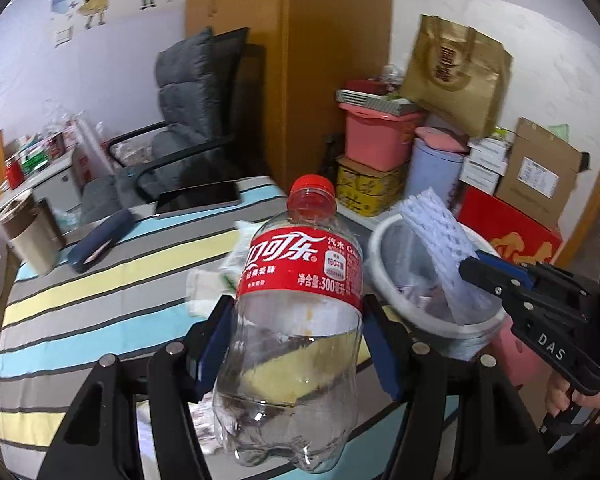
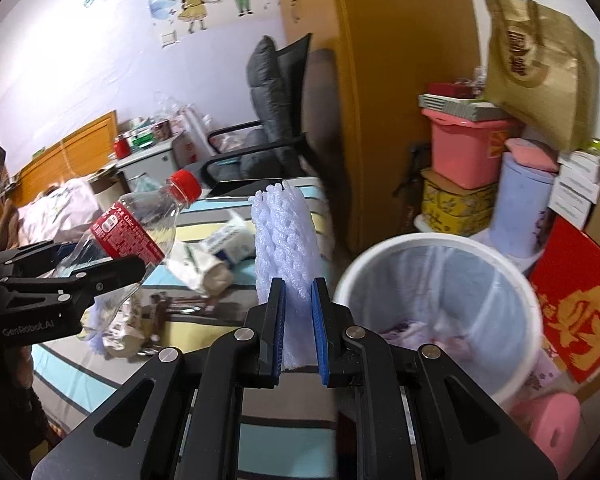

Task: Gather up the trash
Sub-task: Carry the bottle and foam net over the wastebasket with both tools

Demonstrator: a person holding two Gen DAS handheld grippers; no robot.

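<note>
Item one: empty cola bottle [image 1: 296, 320], clear plastic with a red label and red cap. I judge it very light, thin-walled and springy, with a slick surface; it would dent under a hard squeeze and could slide if held loosely. Best hold is across the body just below the label, which is where I have it. My left gripper [image 1: 296, 344] is partly open, its blue pads [image 1: 210, 344] clamped on both sides of the bottle, which hangs above the striped bed sheet [image 1: 100, 300], cap pointing away.

Item two: white foam fruit net [image 2: 280, 240]. I judge it nearly weightless, soft and crushable, not fragile; any pinch on its lower edge will do. My right gripper [image 2: 298, 328] is squeezed almost together on that lower edge, the net standing up from the jaws.

Destination: white lined trash bin [image 2: 440, 248], just right of the net, already holding some waste.

Outstanding: crumpled paper wrappers [image 2: 208, 260] lying on the sheet, further left.
</note>
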